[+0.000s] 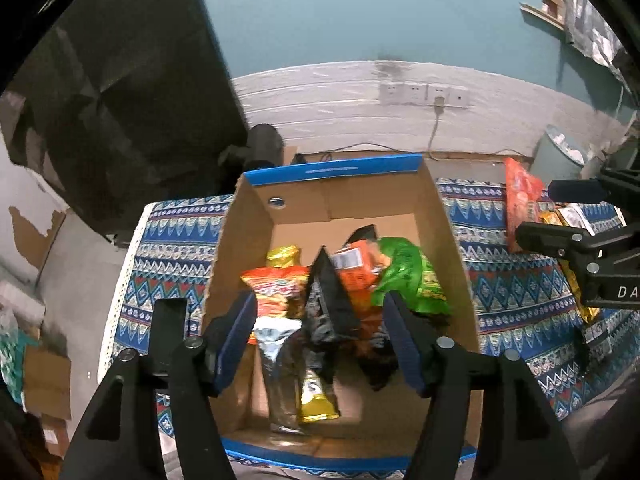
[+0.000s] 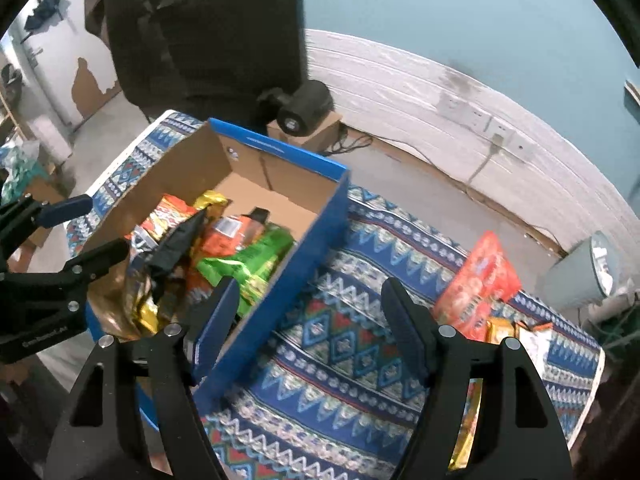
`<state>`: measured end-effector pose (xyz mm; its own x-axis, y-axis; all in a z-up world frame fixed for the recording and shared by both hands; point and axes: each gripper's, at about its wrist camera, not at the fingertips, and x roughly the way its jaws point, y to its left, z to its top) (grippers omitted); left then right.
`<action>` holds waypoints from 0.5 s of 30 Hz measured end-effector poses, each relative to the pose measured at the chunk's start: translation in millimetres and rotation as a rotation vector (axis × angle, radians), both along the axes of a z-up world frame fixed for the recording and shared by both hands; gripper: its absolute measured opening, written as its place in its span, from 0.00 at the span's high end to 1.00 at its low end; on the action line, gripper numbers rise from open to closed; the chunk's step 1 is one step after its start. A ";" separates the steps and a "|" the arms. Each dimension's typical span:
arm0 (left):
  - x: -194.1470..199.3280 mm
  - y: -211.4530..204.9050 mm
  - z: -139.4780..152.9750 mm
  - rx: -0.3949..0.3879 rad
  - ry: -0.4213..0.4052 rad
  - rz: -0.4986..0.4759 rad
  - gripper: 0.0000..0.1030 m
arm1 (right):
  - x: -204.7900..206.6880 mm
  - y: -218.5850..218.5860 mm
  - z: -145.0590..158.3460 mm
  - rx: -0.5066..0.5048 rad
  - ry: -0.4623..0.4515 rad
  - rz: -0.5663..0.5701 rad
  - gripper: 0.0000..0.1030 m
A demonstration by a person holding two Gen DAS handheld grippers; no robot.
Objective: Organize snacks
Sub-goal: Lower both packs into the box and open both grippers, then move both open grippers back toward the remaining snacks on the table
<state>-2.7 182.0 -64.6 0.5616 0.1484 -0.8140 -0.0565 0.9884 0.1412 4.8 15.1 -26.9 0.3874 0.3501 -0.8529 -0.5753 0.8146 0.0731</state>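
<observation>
A cardboard box [image 1: 348, 168] with blue outer walls stands on a patterned cloth. It holds several snack packets: a green bag [image 1: 408, 276], an orange bag [image 1: 276, 288], an upright black bag [image 1: 328, 304] and a silver packet [image 1: 280, 356]. My left gripper [image 1: 320, 304] hangs open over the box, and its pads are clear of the black bag between them. My right gripper [image 2: 310, 286] is open and empty above the box's right wall [image 2: 304, 264] and the cloth. A red-orange bag [image 2: 480, 284] and more packets [image 2: 500, 328] lie on the cloth to the right.
The patterned cloth [image 2: 340, 344] covers the table. Behind the box a dark device [image 2: 300, 108] sits on a small carton. A grey bin [image 2: 580, 276] stands at the far right. Wall sockets [image 1: 424, 94] with a cable run along the back, and a dark cloth [image 1: 120, 100] hangs at the left.
</observation>
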 end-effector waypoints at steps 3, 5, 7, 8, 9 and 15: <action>1.3 -11.8 4.1 0.010 -0.007 -0.015 0.26 | -0.1 -14.8 0.6 -0.001 0.002 -0.019 0.26; 2.0 -18.8 6.6 -0.011 -0.009 -0.030 0.24 | -0.9 -26.2 0.9 0.000 -0.001 -0.036 0.25; 4.7 -28.6 8.7 -0.017 -0.004 -0.045 0.24 | -1.5 -36.9 0.2 -0.001 0.001 -0.052 0.25; 6.2 -33.2 9.5 -0.017 -0.003 -0.052 0.24 | -1.7 -42.8 -0.3 -0.002 0.003 -0.061 0.25; 7.5 -40.0 10.2 -0.015 -0.003 -0.065 0.23 | -1.8 -48.7 -0.7 -0.002 0.004 -0.070 0.25; 13.3 -76.4 12.1 -0.018 0.013 -0.128 0.21 | -3.7 -84.6 -0.7 -0.003 0.002 -0.125 0.25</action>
<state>10.6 105.6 -52.5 0.5641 0.0619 -0.8234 0.0717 0.9897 0.1235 1.1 -69.5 -27.6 0.4263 0.2960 -0.8548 -0.4688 0.8805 0.0711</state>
